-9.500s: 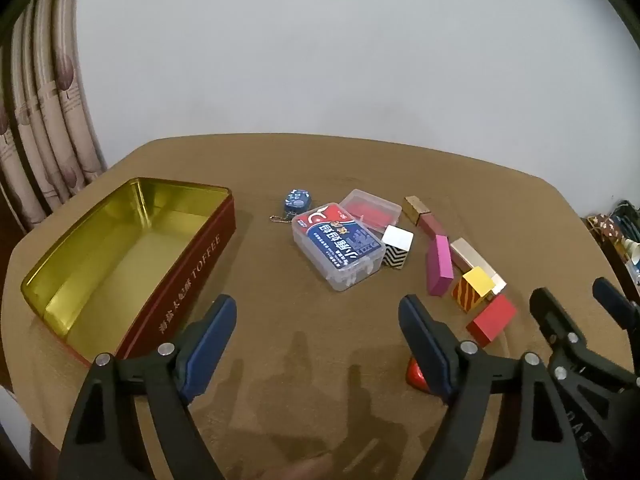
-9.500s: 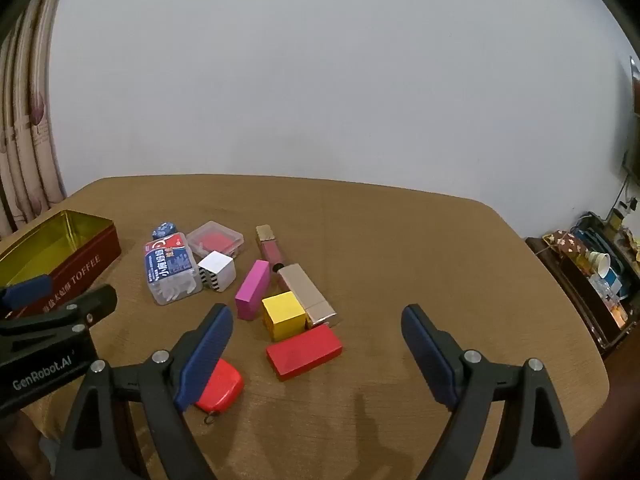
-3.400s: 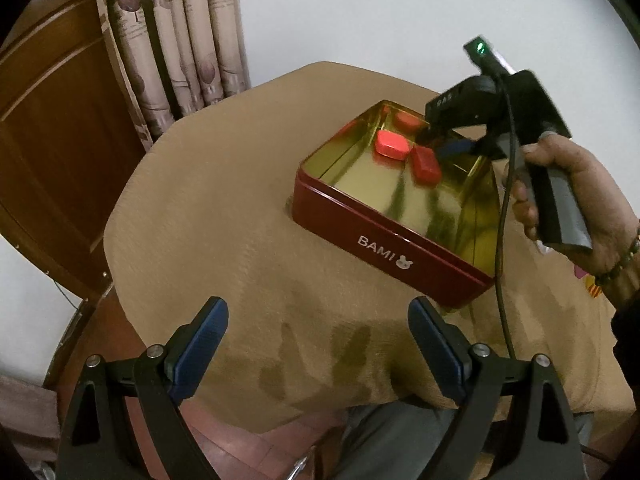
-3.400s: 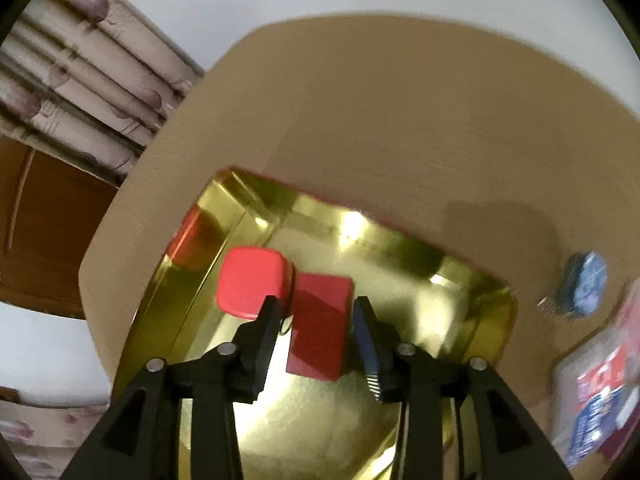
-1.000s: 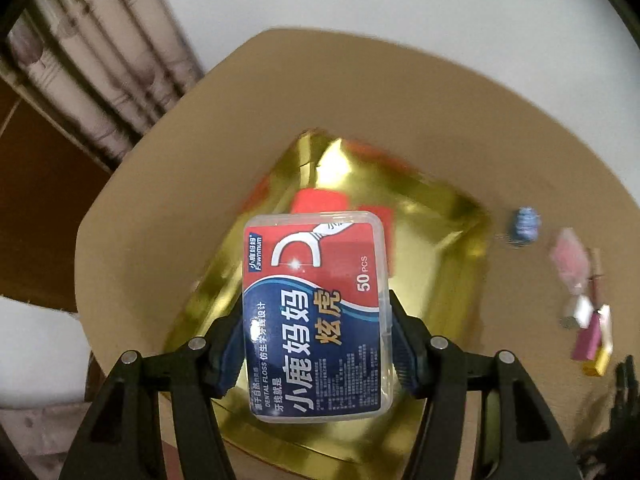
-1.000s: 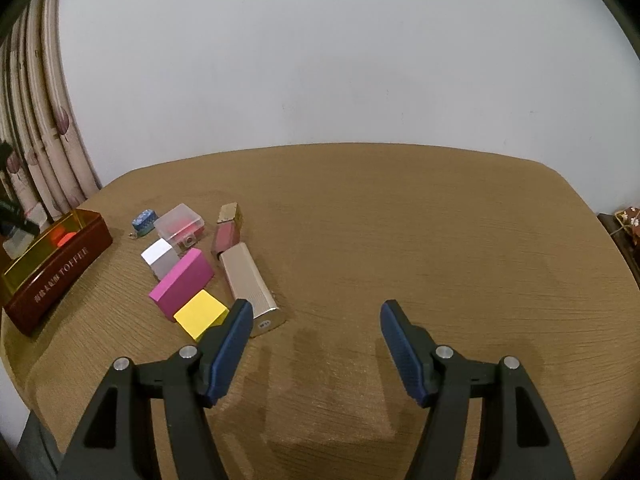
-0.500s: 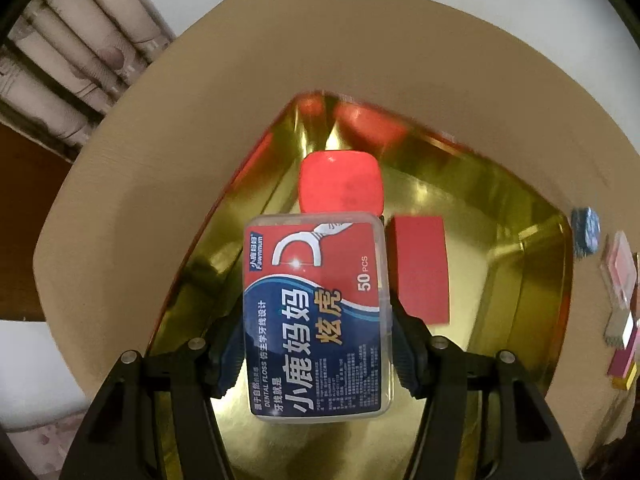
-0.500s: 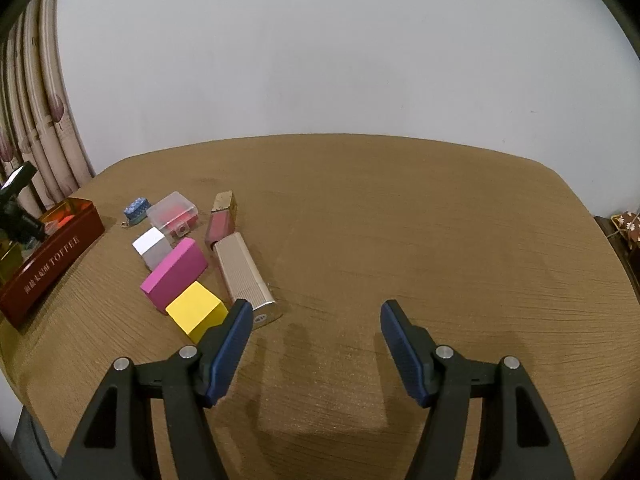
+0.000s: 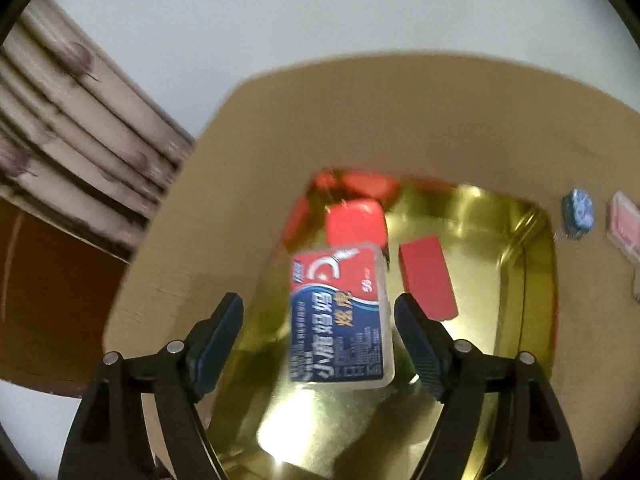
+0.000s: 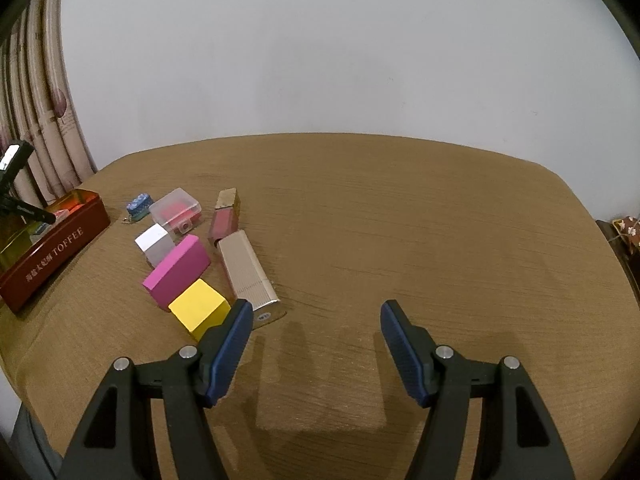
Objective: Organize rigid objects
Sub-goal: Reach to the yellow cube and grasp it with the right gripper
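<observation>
The left gripper [image 9: 318, 330] gapes wide, the floss box [image 9: 340, 314] loose between its pads over the gold tin [image 9: 524, 300]; landing askew, it could crowd the red block [image 9: 427, 278] at 1 o'clock. The right gripper [image 10: 316, 336], equally wide and empty, hovers near the yellow block [image 10: 198, 312] at 10 o'clock.

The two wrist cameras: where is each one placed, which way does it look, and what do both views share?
Left wrist: above the gold tin, looking down; its open gripper frames the floss box.
Right wrist: low over the table, looking forward; its open gripper is near the yellow block.
Shared: tin, blue charm.
</observation>
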